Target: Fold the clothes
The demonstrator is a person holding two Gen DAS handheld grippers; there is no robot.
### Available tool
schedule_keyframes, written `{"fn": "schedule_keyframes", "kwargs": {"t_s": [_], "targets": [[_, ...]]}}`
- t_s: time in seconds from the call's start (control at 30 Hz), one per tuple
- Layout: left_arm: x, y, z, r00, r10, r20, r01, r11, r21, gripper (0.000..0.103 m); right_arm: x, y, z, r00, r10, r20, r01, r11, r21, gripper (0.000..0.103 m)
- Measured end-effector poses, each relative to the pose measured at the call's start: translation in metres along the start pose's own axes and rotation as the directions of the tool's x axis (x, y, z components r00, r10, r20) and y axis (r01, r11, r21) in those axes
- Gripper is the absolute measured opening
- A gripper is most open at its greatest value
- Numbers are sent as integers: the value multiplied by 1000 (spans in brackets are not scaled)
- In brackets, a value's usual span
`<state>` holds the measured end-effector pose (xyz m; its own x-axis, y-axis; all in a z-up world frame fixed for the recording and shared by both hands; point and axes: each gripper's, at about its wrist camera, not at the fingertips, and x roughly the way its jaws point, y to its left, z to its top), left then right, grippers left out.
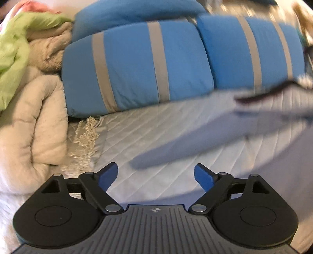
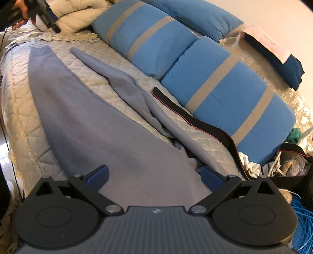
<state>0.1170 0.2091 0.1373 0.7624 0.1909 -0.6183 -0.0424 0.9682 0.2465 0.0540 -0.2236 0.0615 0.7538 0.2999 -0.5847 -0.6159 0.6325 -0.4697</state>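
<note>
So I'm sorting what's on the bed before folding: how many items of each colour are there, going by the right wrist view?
Blue pillows with grey stripes: 2
Plain blue pillow: 1
Lavender-grey garment: 1
Black strap: 1
Cream comforter: 1
Total: 6

The left gripper (image 1: 156, 176) hangs tilted downward over the bed, its jaws spread wide with nothing between the blue pads (image 1: 108, 176); from the other side it shows far off at the bed's far corner, gripped in a hand (image 2: 22, 14); the right gripper (image 2: 154, 175) points down too, jaws wide apart, blue fingertips (image 2: 97, 175) clear of any grip.
</note>
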Motion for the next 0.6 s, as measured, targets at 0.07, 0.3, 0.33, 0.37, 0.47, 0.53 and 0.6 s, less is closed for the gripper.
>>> {"fn": "schedule_keyframes", "kwargs": {"t_s": [0.07,0.3,0.33,0.37,0.47,0.53,0.6], "targets": [[1,-11,5,1000,-9,15,9,1000,-8,99,-2,3,-2,1000,-9,8,9,1000,-19,103],[23,-52,9,998,-53,37,48,989,141,99,-5,1,-3,999,-16,29,17,1000,-21,103],[27,-51,8,997,-70,32,64,986,156,99,-3,-2,-2,1000,-11,28,12,1000,-3,103],[30,-49,7,996,-86,28,80,982,170,99,-3,-5,0,1000,-8,31,7,1000,9,103],[43,-34,4,995,-96,8,93,976,195,99,1,-9,6,998,-26,51,26,1000,-5,103],[53,-20,1,997,-81,-13,82,972,219,99,6,-11,8,998,-30,54,31,999,-19,103],[64,-5,-8,997,-64,-30,69,969,238,99,11,-14,10,998,-18,55,19,999,-34,103]]}}
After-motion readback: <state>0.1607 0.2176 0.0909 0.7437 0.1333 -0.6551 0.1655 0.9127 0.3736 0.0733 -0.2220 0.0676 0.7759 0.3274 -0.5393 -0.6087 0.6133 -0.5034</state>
